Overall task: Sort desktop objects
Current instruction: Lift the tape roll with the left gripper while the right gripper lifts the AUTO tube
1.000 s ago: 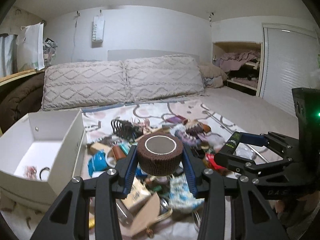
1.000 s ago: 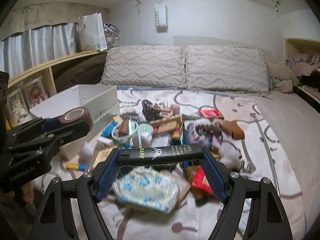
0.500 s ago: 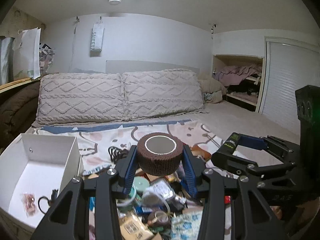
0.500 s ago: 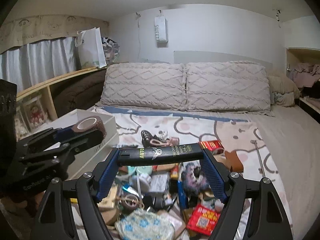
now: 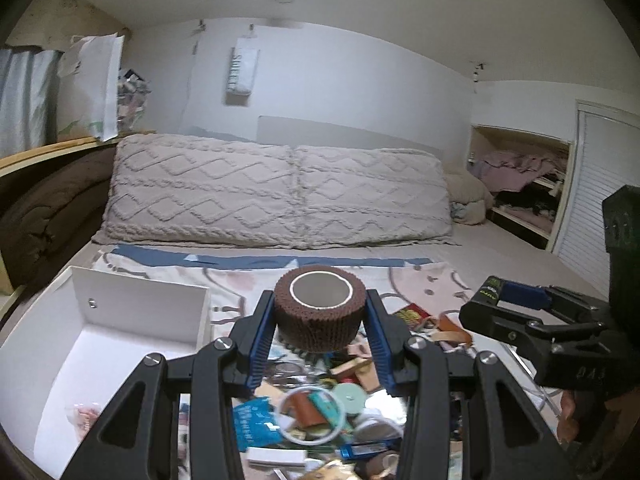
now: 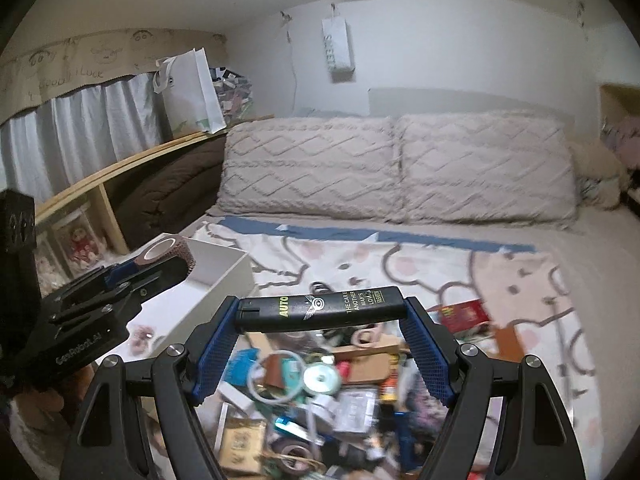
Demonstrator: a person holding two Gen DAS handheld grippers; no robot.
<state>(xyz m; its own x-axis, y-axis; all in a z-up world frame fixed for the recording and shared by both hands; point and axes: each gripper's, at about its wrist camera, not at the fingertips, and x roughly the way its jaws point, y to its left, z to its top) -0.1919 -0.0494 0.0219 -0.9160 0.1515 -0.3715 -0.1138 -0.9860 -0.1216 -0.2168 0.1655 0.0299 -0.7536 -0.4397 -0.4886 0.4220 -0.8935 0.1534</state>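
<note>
Two hand-held grippers hang above a bed strewn with small clutter; the left gripper [image 5: 320, 322] is clamped on a brown bandage roll [image 5: 319, 314], held upright with its hollow core facing up; the right gripper [image 6: 320, 320] is clamped endwise on a black lighter [image 6: 318, 308] lying crosswise between its blue pads; both items are lifted clear of the heap; a white box [image 5: 140, 308] sits open on the bed to the left, just beside the pile [image 6: 320, 400], and holds only a few small bits on its floor, one pinkish, too blurred to name; judging by that, the sorting is at an early stage, with most of the pile, including packets, rings, a teal disc and cardboard scraps, not yet sorted; the two held items look bound for the box, though that is a guess; readable writing: "AUTO" in yellow on the lighter, then small lines including "ANOTHER" and "FASHION"; "GenRobot.AI" on the left gripper's body in the right view; a hanging wall sign [image 6: 338, 46] reads "SWEET"; a paper strip [image 6: 72, 76] above the curtain reads "GOOD LUCK"
</note>
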